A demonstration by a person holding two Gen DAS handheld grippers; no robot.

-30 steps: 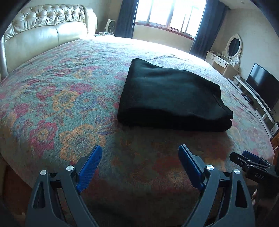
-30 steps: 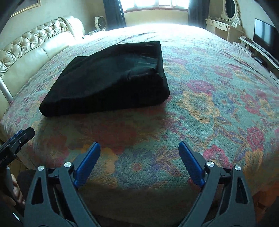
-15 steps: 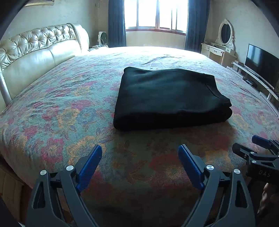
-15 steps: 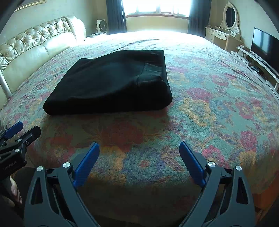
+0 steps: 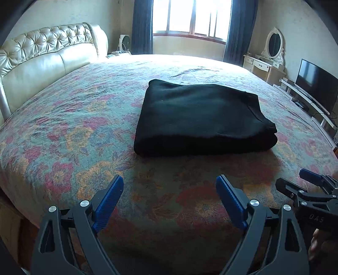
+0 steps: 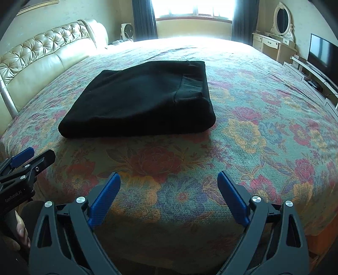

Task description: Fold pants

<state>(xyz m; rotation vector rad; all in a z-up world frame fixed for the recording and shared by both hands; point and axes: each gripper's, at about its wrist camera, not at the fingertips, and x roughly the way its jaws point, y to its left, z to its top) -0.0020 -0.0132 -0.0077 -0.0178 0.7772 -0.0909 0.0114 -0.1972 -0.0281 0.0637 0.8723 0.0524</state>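
Observation:
Black pants (image 5: 200, 118) lie folded into a thick rectangle on the floral bedspread (image 5: 74, 131); they also show in the right wrist view (image 6: 143, 99). My left gripper (image 5: 170, 186) is open and empty, held back from the pants over the bed's near edge. My right gripper (image 6: 169, 183) is open and empty, also short of the pants. The right gripper shows at the right edge of the left wrist view (image 5: 310, 190). The left gripper shows at the left edge of the right wrist view (image 6: 27, 160).
A tufted cream headboard (image 5: 42, 55) runs along the left. A window with dark curtains (image 5: 190, 19) is at the back. A dresser with an oval mirror (image 5: 272, 50) and a TV (image 5: 316, 84) on a low stand are at the right.
Both grippers have drawn back and levelled, so the pants sit farther off and more of the room shows. The pants have not moved. Both stay open.

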